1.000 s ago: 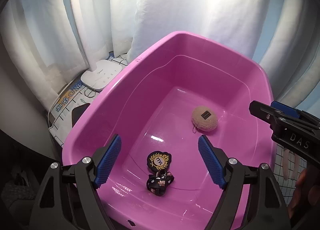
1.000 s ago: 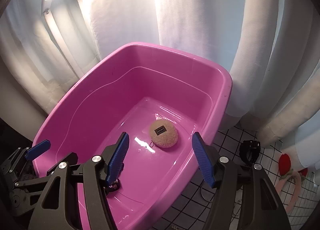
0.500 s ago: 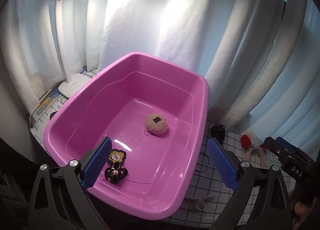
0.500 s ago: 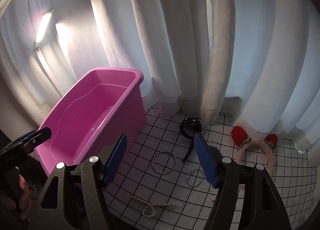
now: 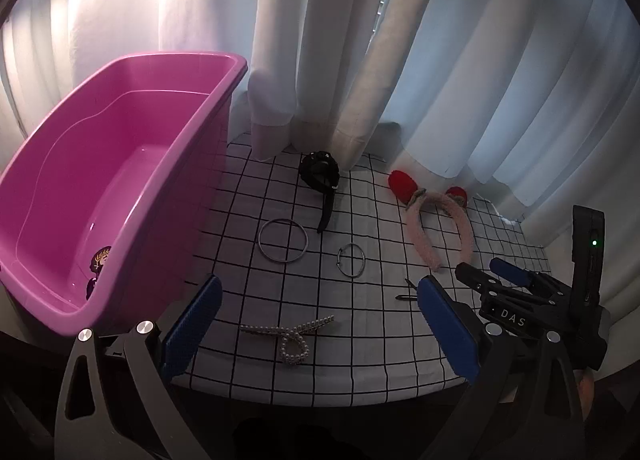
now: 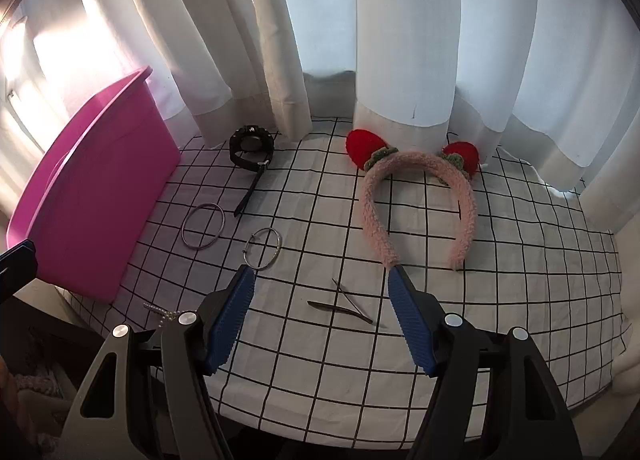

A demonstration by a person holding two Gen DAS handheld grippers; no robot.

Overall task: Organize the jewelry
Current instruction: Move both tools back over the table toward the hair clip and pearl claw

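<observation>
Swung away from the pink tub (image 5: 120, 164), both empty: left gripper (image 5: 318, 324) just opened wide over pearl clip (image 5: 290, 336), right gripper (image 6: 322, 314) half-open above hairpin (image 6: 346, 306). Next pickups, probably.

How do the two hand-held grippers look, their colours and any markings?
Both the left gripper and the right gripper have black angular frames, silver round bolts and ribbed blue pads. The left view shows white letters "DAS" on the right gripper and a small green light.
</observation>
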